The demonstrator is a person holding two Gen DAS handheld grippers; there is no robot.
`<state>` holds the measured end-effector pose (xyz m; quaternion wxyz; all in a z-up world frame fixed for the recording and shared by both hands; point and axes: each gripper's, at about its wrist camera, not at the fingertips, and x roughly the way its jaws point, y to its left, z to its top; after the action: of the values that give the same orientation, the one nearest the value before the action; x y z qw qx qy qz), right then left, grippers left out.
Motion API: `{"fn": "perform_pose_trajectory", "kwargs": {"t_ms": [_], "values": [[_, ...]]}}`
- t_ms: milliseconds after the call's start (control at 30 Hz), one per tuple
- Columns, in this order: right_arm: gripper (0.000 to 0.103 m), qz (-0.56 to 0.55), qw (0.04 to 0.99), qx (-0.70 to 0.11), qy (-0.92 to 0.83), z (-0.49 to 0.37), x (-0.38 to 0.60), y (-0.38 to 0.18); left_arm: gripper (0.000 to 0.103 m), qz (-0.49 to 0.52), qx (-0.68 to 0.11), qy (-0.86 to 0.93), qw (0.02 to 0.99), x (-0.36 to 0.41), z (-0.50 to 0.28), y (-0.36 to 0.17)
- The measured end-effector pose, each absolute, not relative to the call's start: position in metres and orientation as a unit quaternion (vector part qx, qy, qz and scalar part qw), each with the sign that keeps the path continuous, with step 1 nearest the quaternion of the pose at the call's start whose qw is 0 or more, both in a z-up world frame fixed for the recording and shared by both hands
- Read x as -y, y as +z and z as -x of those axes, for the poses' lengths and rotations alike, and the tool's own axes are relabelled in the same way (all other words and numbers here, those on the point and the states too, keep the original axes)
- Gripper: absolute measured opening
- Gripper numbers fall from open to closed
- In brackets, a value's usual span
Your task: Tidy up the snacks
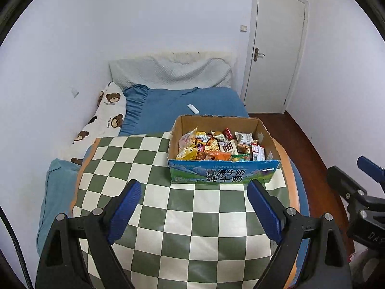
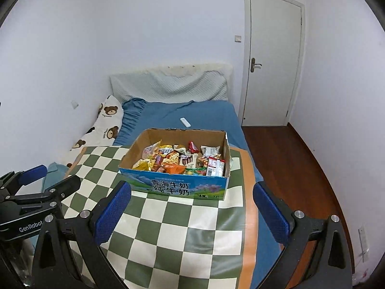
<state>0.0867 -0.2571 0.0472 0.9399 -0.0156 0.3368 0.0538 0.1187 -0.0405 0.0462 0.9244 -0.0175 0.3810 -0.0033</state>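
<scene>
An open cardboard milk box (image 1: 223, 174) with a blue printed front stands on a green-and-white checked cloth (image 1: 149, 159) on the bed; it also shows in the right wrist view (image 2: 175, 185). It is full of mixed snack packets (image 1: 216, 148) (image 2: 178, 160). My left gripper (image 1: 193, 190) is open and empty, held above the cloth just short of the box. My right gripper (image 2: 192, 192) is open and empty, also near the box front. Each gripper shows at the edge of the other's view.
A blue bed sheet (image 1: 192, 98) lies beyond the box with a small white remote (image 1: 193, 108) on it. A bear-print pillow (image 1: 105, 115) lies at the left wall. A closed white door (image 1: 276, 50) and wooden floor (image 2: 288, 159) are at the right.
</scene>
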Motion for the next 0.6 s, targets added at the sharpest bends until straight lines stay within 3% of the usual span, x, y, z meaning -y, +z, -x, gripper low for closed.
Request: {"fn": "perform_pose_trajectory", "kwargs": {"t_ms": [400, 500, 600], "values": [[0.103, 0.010, 0.939, -0.341, 0.053, -0.091, 0.259, 0.045, 0.090, 0.021, -0.369, 0.008, 0.929, 0.039, -0.122, 0.047], [0.103, 0.008, 0.938, -0.344, 0.050, -0.098, 0.260, 0.040, 0.101, 0.025, -0.368, 0.011, 0.929, 0.039, -0.129, 0.044], [0.103, 0.006, 0.937, -0.346, 0.048, -0.107, 0.261, 0.033, 0.102, 0.029, -0.370, 0.011, 0.928, 0.038, -0.142, 0.040]]}}
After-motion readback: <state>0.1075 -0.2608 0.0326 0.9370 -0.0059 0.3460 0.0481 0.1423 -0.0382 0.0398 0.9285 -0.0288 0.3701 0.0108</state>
